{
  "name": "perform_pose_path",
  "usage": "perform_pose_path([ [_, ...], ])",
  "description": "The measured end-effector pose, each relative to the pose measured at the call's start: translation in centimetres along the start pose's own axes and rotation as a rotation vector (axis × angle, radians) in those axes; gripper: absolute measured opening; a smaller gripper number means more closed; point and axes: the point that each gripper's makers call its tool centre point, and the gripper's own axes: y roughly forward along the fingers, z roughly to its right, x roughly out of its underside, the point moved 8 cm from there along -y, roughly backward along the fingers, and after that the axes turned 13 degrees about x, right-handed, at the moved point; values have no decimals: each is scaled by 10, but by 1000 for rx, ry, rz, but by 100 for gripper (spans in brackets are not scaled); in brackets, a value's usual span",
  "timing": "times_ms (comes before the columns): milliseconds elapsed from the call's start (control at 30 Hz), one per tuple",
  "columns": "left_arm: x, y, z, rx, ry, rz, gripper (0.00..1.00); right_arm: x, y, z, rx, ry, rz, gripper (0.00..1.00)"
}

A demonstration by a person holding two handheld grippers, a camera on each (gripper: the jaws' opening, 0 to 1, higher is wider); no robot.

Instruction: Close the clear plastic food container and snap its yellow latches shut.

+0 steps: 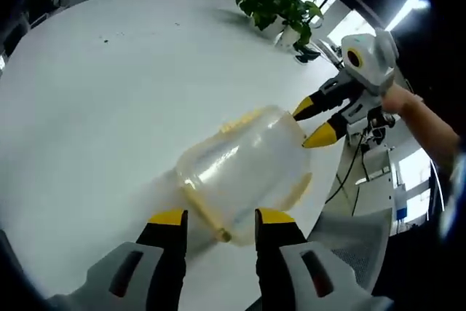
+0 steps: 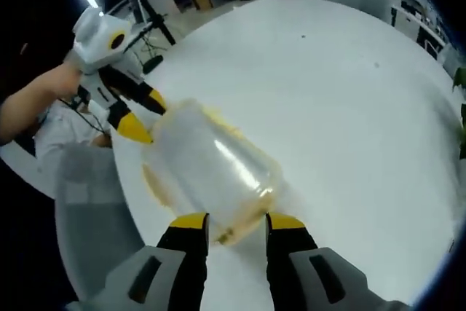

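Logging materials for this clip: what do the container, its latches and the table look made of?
Container: clear, slightly hazy plastic; the table shows through it, with soft glare streaks. Latches: opaque yellow, probably plastic. Table: smooth white matte top, likely laminate; uncertain.

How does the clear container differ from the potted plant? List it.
The container is clear with yellow trim; the plant is green and leafy. The container lies tipped over; the plant stands upright. Both are on the white table.
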Motion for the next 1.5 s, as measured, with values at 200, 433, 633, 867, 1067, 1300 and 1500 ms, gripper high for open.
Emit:
perform_pose_path([
  [200,0,3,3,-4,34,-24,36,1,-2,-2,-7,25,5,28],
  [433,-1,3,1,2,9,-23,35,0,0,-2,-15,23,-7,28],
  [633,-2,3,1,3,-12,-11,33,2,-2,-5,-18,44,-19,25],
  [867,-2,4,1,2,-40,-2,31,0,0,-4,-16,40,-25,24],
  [1067,-5,4,0,-2,-67,-18,30,-1,1,-4,-21,50,-41,23],
  [1300,-10,5,0,-18,-115,-26,28,4,3,-6,-44,88,-84,21],
  [1500,-5,6,1,-23,-126,1,28,1,3,-4,-47,94,-71,21],
])
